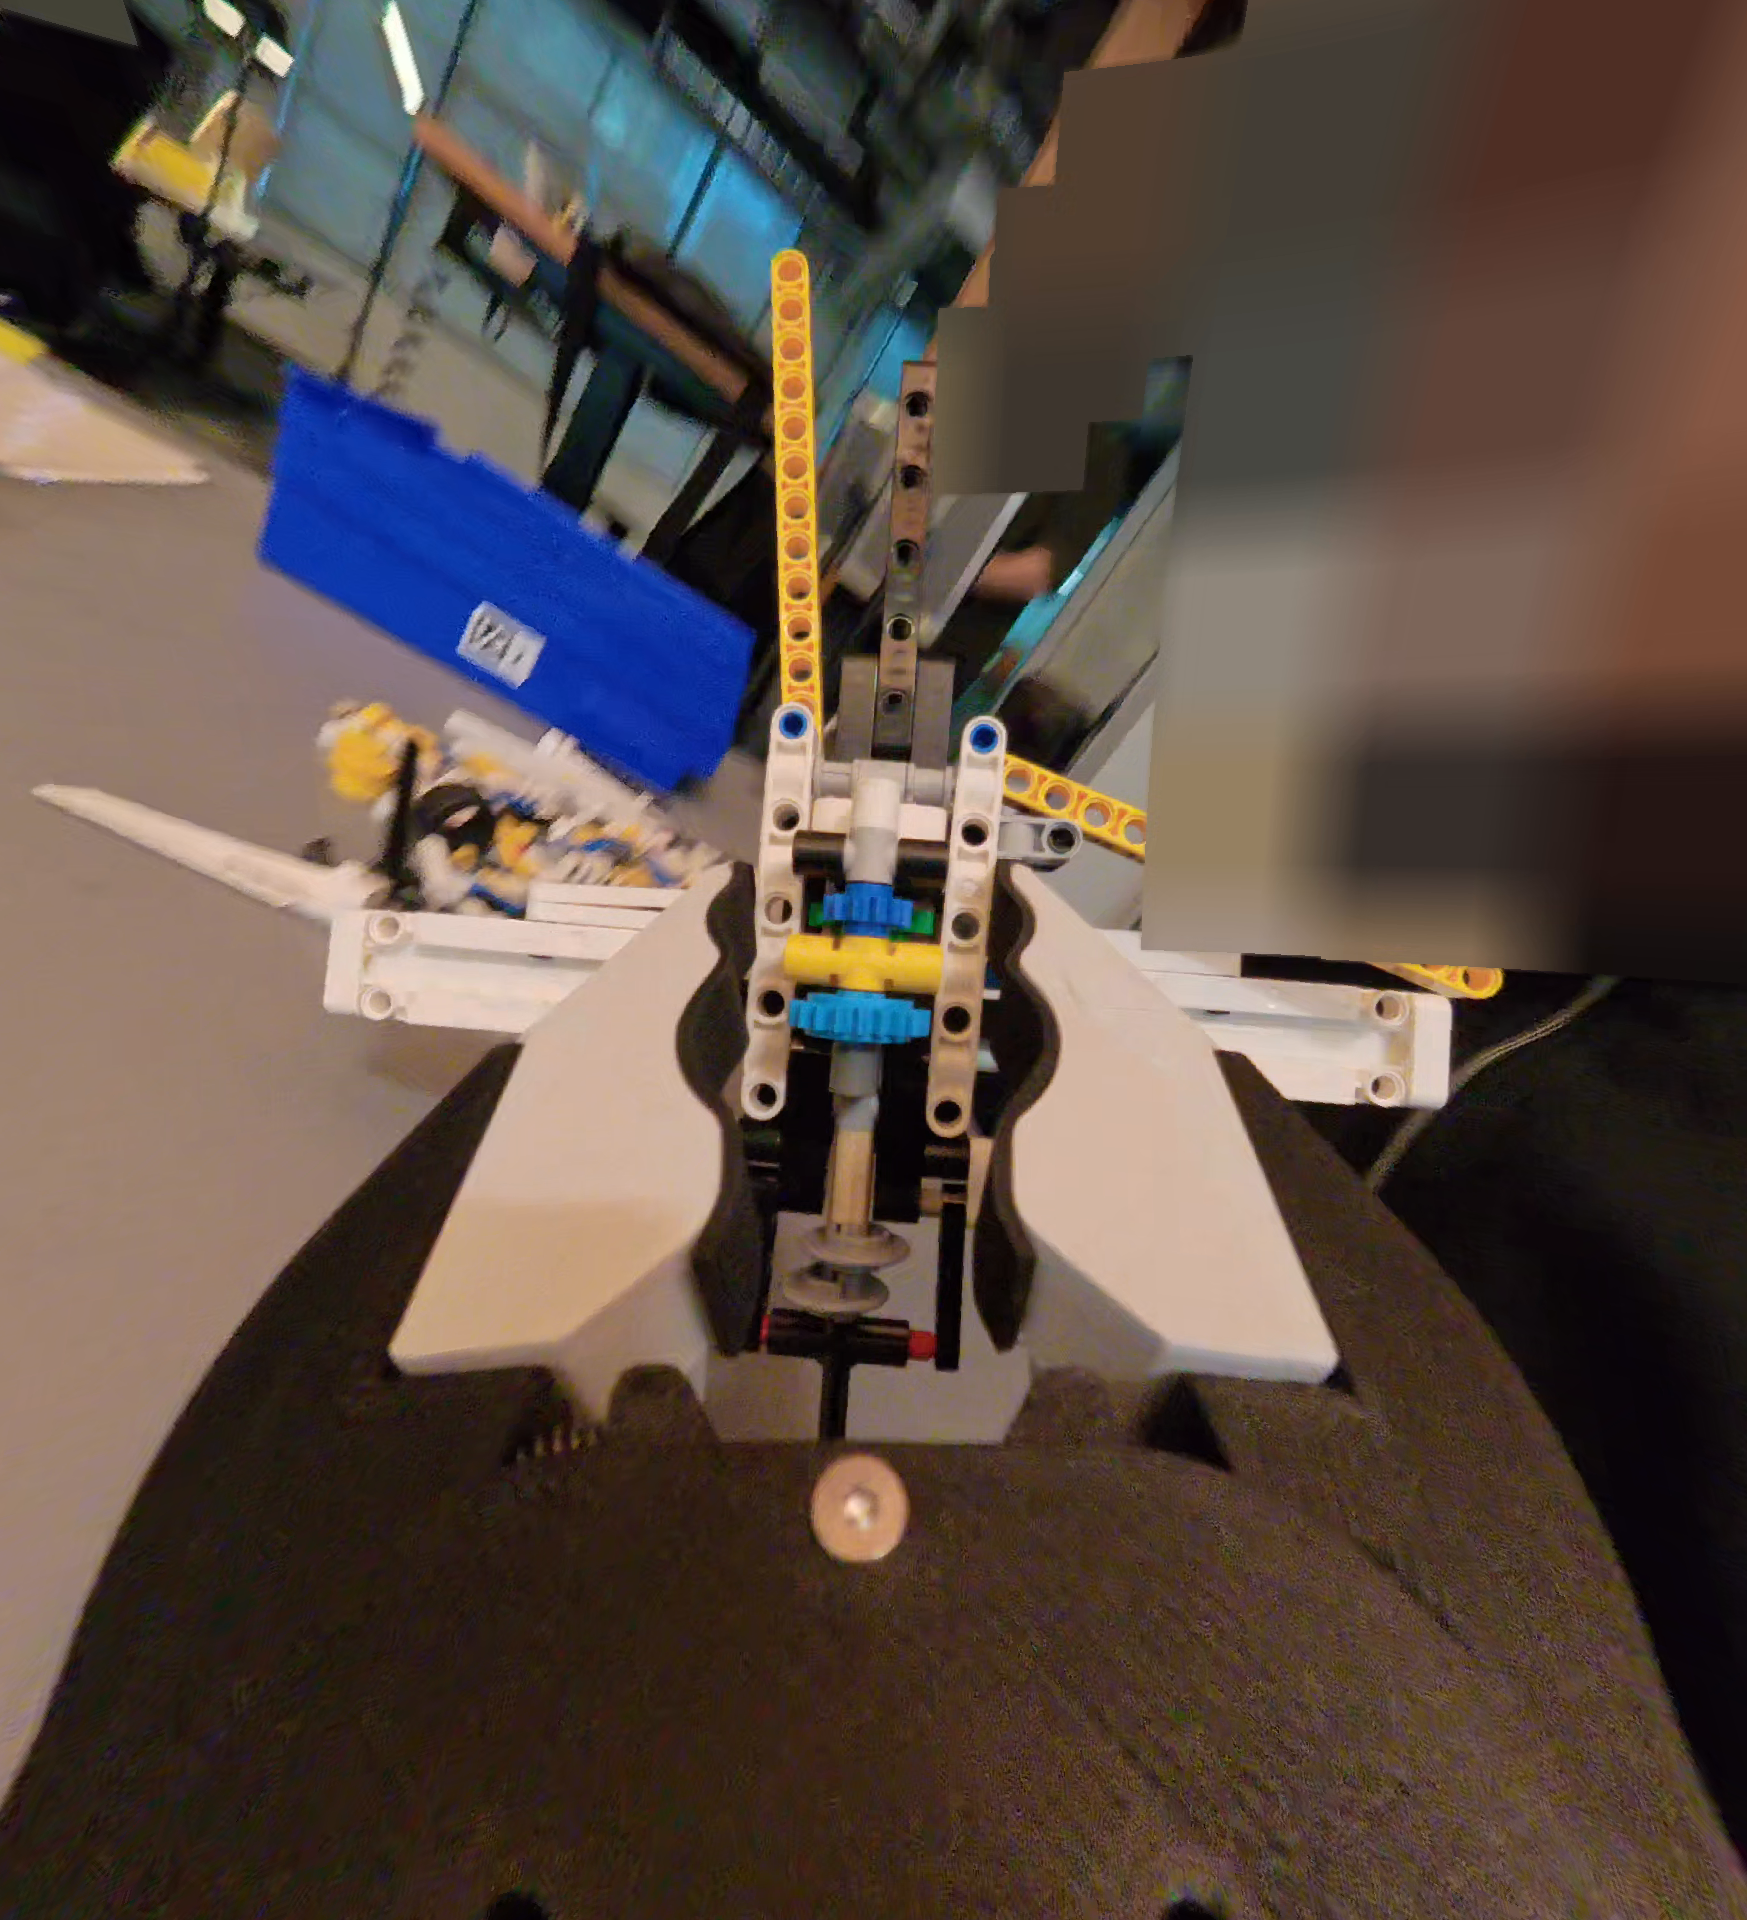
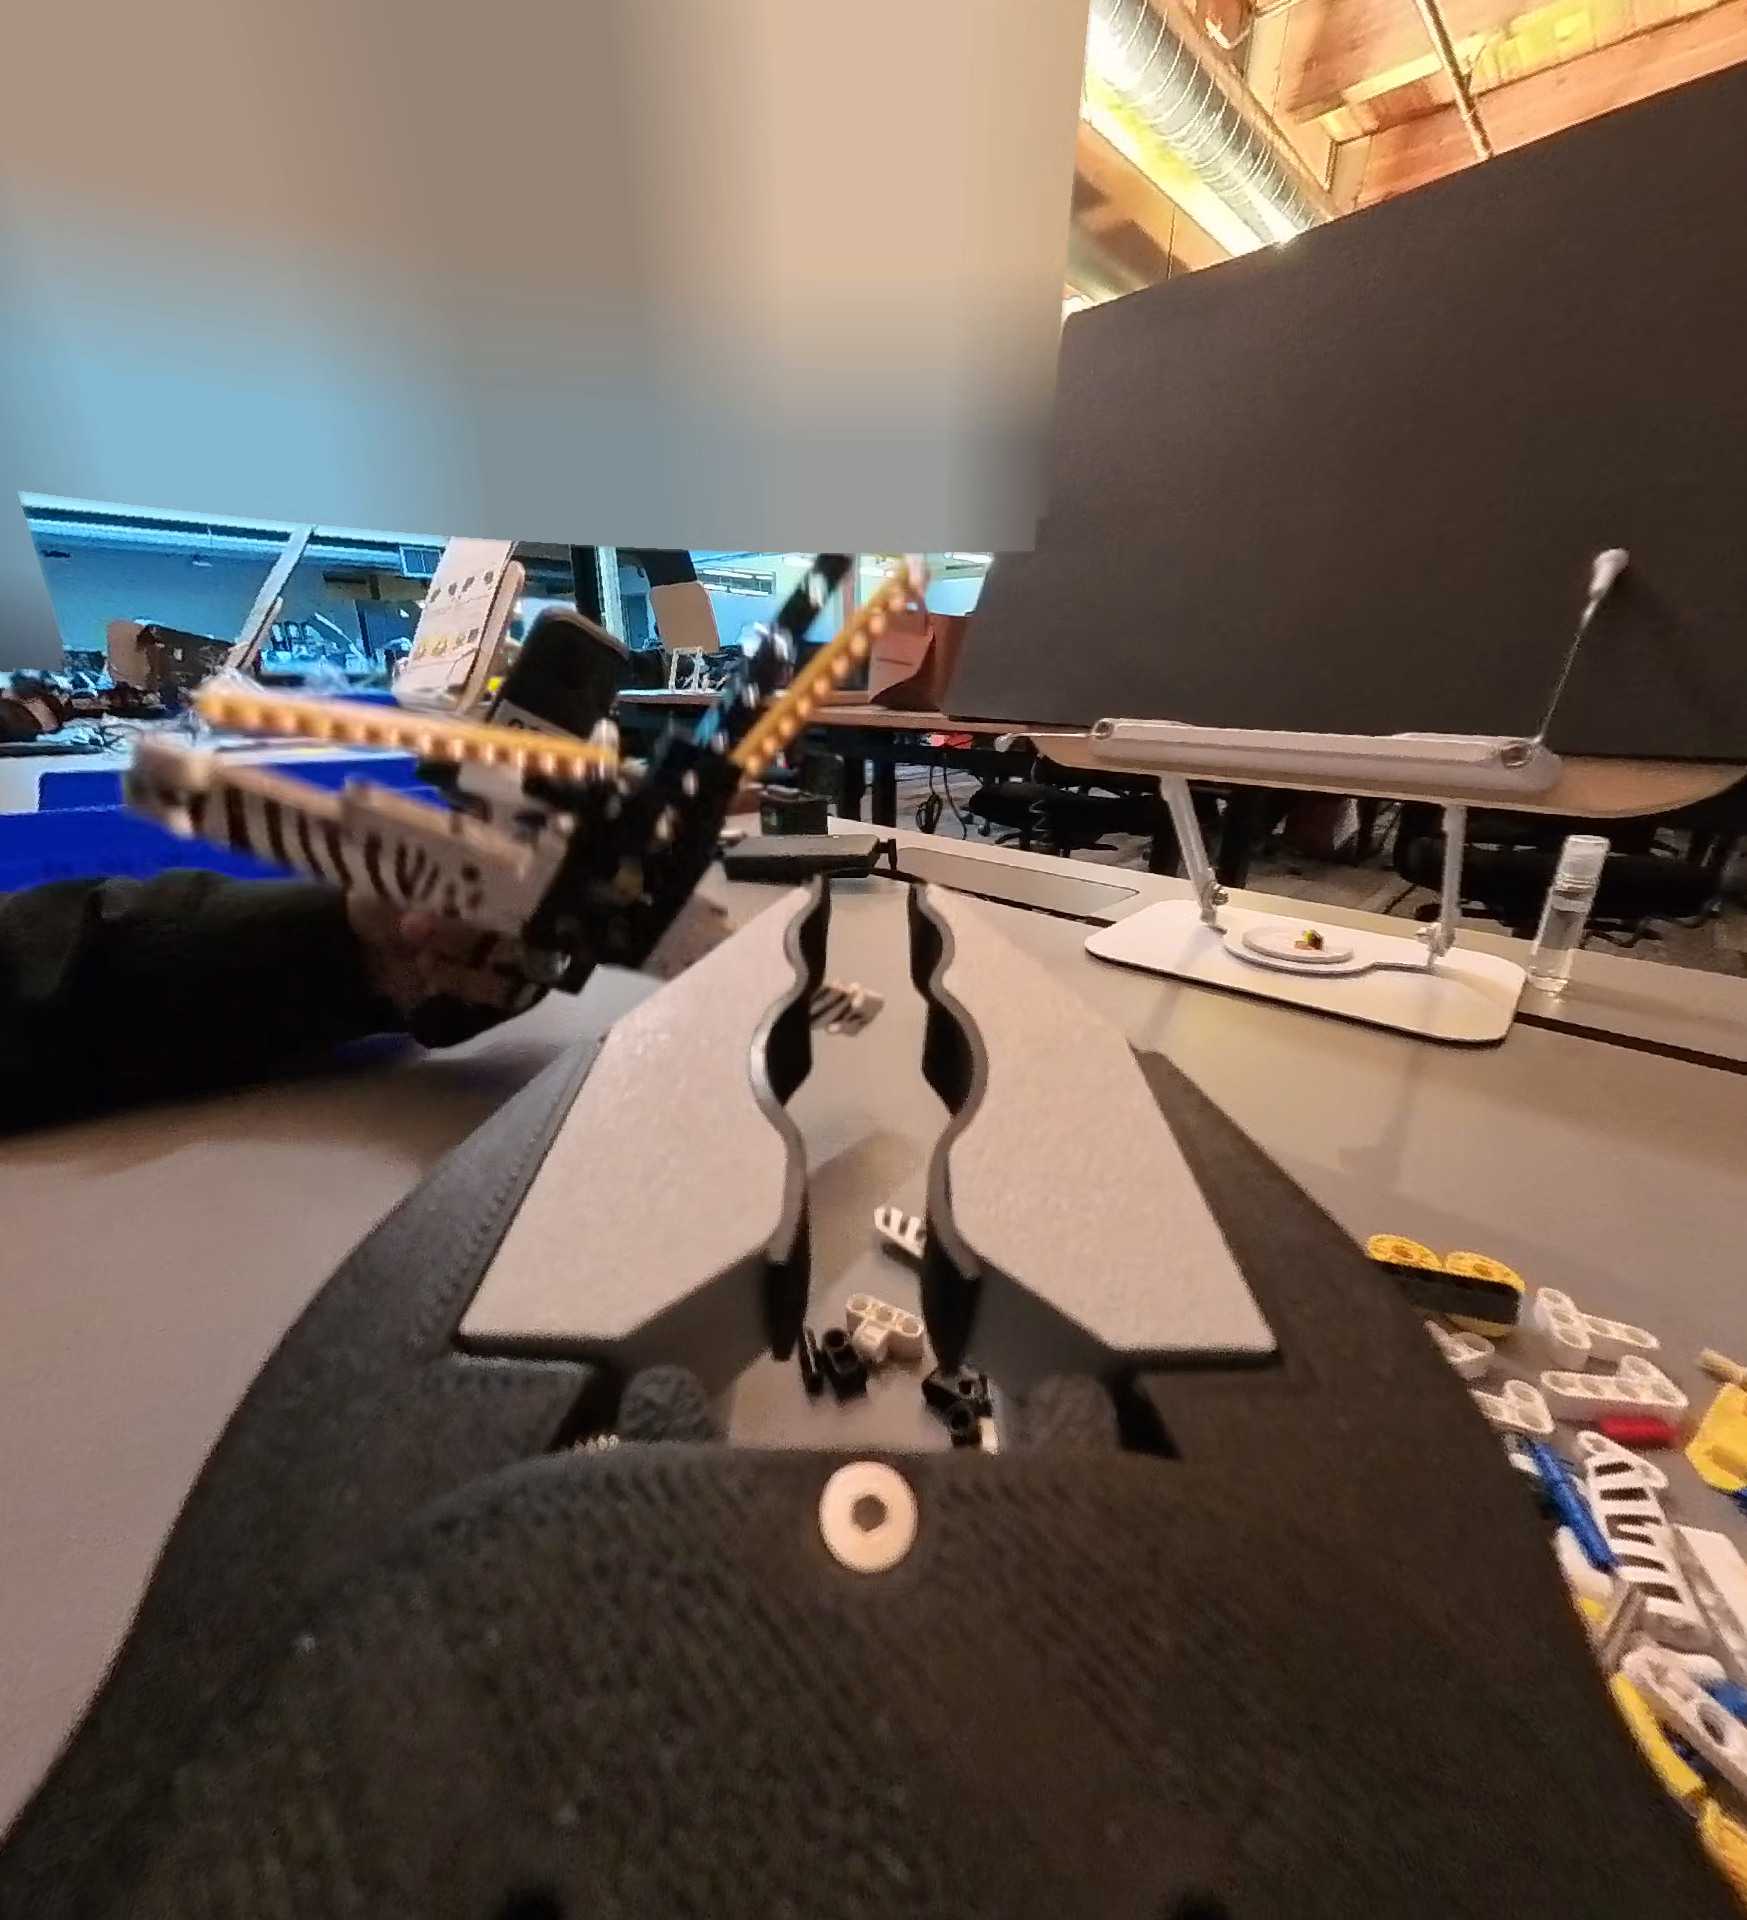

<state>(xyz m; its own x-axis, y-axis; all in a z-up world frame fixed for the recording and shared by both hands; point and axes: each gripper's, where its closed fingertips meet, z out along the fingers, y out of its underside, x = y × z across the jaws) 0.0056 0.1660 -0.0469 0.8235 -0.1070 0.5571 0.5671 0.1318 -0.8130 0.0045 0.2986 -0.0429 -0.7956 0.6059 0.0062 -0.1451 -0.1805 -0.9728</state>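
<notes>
Brick model (image 1: 864, 935) | pinched between left gripper (image 1: 864, 997) pads | right gripper (image 2: 864, 935) slightly spread, bare

The toy model (image 1: 864, 935) was hard, shiny plastic, with white beams, blue gears and long yellow strips full of holes. The left gripper (image 1: 867, 997) pressed black, soft-looking pads (image 1: 718, 997) on it, and its body looked rough and grainy. The table (image 2: 121, 1299) was grey, smooth and matt. A little stand (image 2: 1305, 966) looked like pale smooth metal.
</notes>
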